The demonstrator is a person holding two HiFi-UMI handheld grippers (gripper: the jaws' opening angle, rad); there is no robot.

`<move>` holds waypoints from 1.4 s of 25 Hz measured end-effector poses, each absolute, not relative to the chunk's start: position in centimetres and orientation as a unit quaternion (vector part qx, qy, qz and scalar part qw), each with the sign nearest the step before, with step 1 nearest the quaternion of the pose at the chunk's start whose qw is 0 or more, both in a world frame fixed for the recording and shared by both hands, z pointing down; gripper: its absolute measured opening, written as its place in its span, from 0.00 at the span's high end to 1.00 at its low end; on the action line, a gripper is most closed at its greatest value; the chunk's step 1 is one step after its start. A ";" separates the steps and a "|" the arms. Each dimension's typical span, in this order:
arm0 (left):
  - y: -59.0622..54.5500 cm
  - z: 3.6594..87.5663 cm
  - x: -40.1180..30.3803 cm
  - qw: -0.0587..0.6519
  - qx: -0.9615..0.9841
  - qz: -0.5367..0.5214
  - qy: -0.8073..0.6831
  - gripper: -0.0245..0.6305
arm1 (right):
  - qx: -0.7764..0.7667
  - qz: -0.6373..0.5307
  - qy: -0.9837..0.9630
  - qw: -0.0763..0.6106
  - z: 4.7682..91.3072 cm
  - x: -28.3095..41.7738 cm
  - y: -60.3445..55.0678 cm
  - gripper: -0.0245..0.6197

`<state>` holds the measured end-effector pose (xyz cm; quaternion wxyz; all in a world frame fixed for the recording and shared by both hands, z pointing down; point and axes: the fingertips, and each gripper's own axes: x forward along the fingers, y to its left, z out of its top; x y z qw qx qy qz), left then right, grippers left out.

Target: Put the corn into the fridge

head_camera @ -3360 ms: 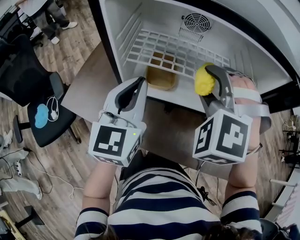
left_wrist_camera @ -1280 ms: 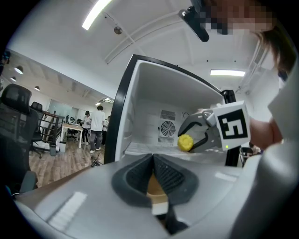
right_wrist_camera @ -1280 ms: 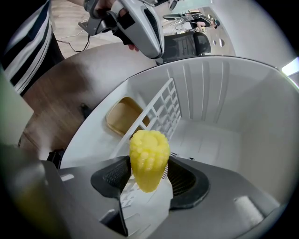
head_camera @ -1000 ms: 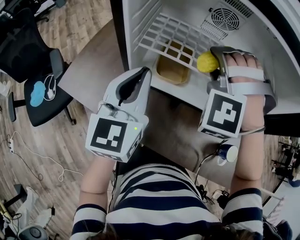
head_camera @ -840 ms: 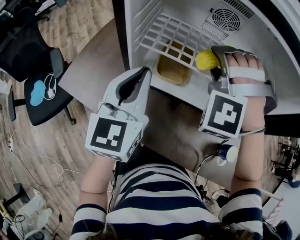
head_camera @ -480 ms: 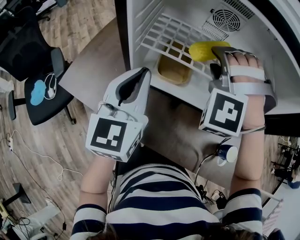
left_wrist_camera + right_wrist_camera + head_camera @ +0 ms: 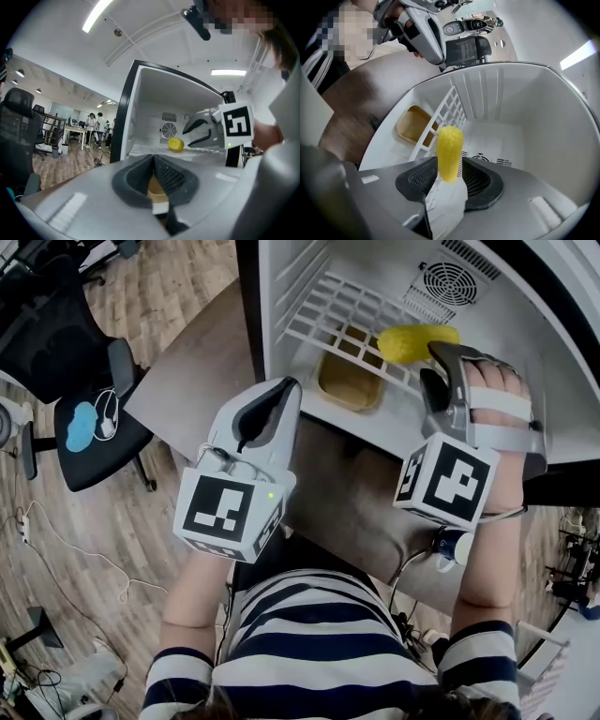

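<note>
The yellow corn (image 7: 417, 341) lies on its side on the white wire shelf (image 7: 328, 310) inside the open fridge. My right gripper (image 7: 437, 362) is open just in front of the corn, its pads apart from it. Its jaws have just been closing, and they grip nothing. In the right gripper view the corn (image 7: 449, 151) shows just beyond my right gripper (image 7: 450, 172). From the left gripper view the corn (image 7: 176, 144) sits left of the right gripper (image 7: 188, 136). My left gripper (image 7: 281, 395) is shut and empty, held level before the fridge.
A shallow brown tray (image 7: 349, 382) lies under the wire shelf on the fridge floor. The fridge stands on a brown table (image 7: 197, 381). A fan grille (image 7: 450, 282) is on the back wall. An office chair (image 7: 84, 418) stands at the left; a blue cup (image 7: 455, 545) sits below my right arm.
The corn has left the right gripper and tipped over flat onto the wire shelf. The right gripper has drawn back a little and rolled. The left gripper has stayed put.
</note>
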<state>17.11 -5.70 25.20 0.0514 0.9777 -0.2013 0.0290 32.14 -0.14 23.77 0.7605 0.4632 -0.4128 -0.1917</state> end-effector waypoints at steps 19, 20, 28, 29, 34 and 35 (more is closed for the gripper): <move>-5.2 23.1 16.5 0.005 0.976 0.032 -0.215 0.96 | 0.637 -0.178 -0.392 0.639 21.6 31.6 3.8 0.97; -5.1 23.0 16.5 0.004 0.976 0.031 -0.216 0.96 | 0.646 -0.179 -0.394 0.630 21.5 31.5 4.1 0.97; -4.7 23.0 16.2 0.009 0.975 0.028 -0.219 0.96 | 0.763 -0.169 -0.397 0.482 20.0 31.1 6.6 0.97; -4.7 23.0 16.1 0.010 0.975 0.027 -0.222 0.96 | 0.780 -0.160 -0.408 0.447 19.8 31.0 7.0 0.97; -4.8 23.4 15.6 0.021 0.972 0.021 -0.231 0.96 | 0.830 -0.109 -0.441 0.324 20.0 30.8 8.7 0.97; -4.7 23.4 15.5 0.022 0.972 0.021 -0.233 0.96 | 0.834 -0.106 -0.438 0.318 20.1 30.8 9.0 0.97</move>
